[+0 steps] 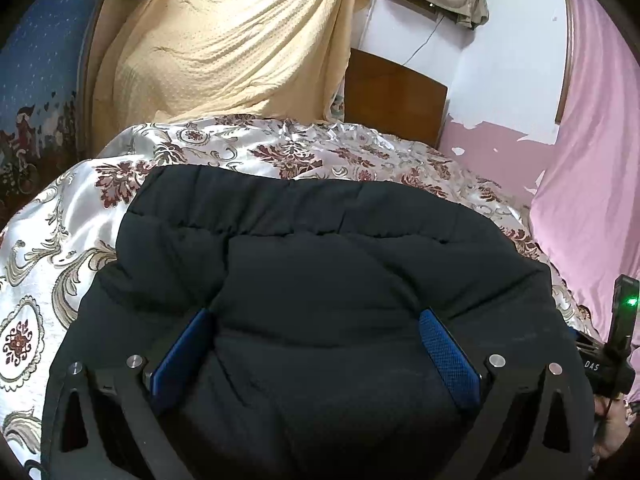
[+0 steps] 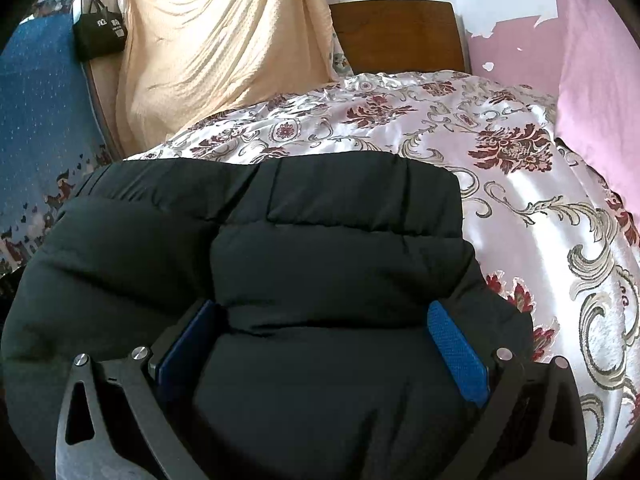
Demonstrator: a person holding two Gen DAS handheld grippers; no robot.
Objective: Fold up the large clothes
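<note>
A black puffy jacket [image 1: 320,240] lies folded on the flowered satin bedspread [image 1: 60,240], and it fills the lower half of both wrist views. My left gripper [image 1: 316,314] is low over the jacket's near part, jaws wide apart, and the padding bulges up between its blue pads [image 1: 452,356]. My right gripper [image 2: 322,306] stands the same way over the jacket [image 2: 320,200], near its right edge, jaws wide with fabric swelling between the pads [image 2: 456,356]. Neither gripper pinches a fold. The bedspread [image 2: 520,200] shows to the right.
A yellow cloth [image 1: 240,40] hangs behind the bed beside a wooden headboard [image 1: 392,96]. A pink sheet [image 1: 592,160] hangs along the right side and a blue patterned cloth [image 1: 36,80] along the left. A black bag [image 2: 100,36] hangs at the far left.
</note>
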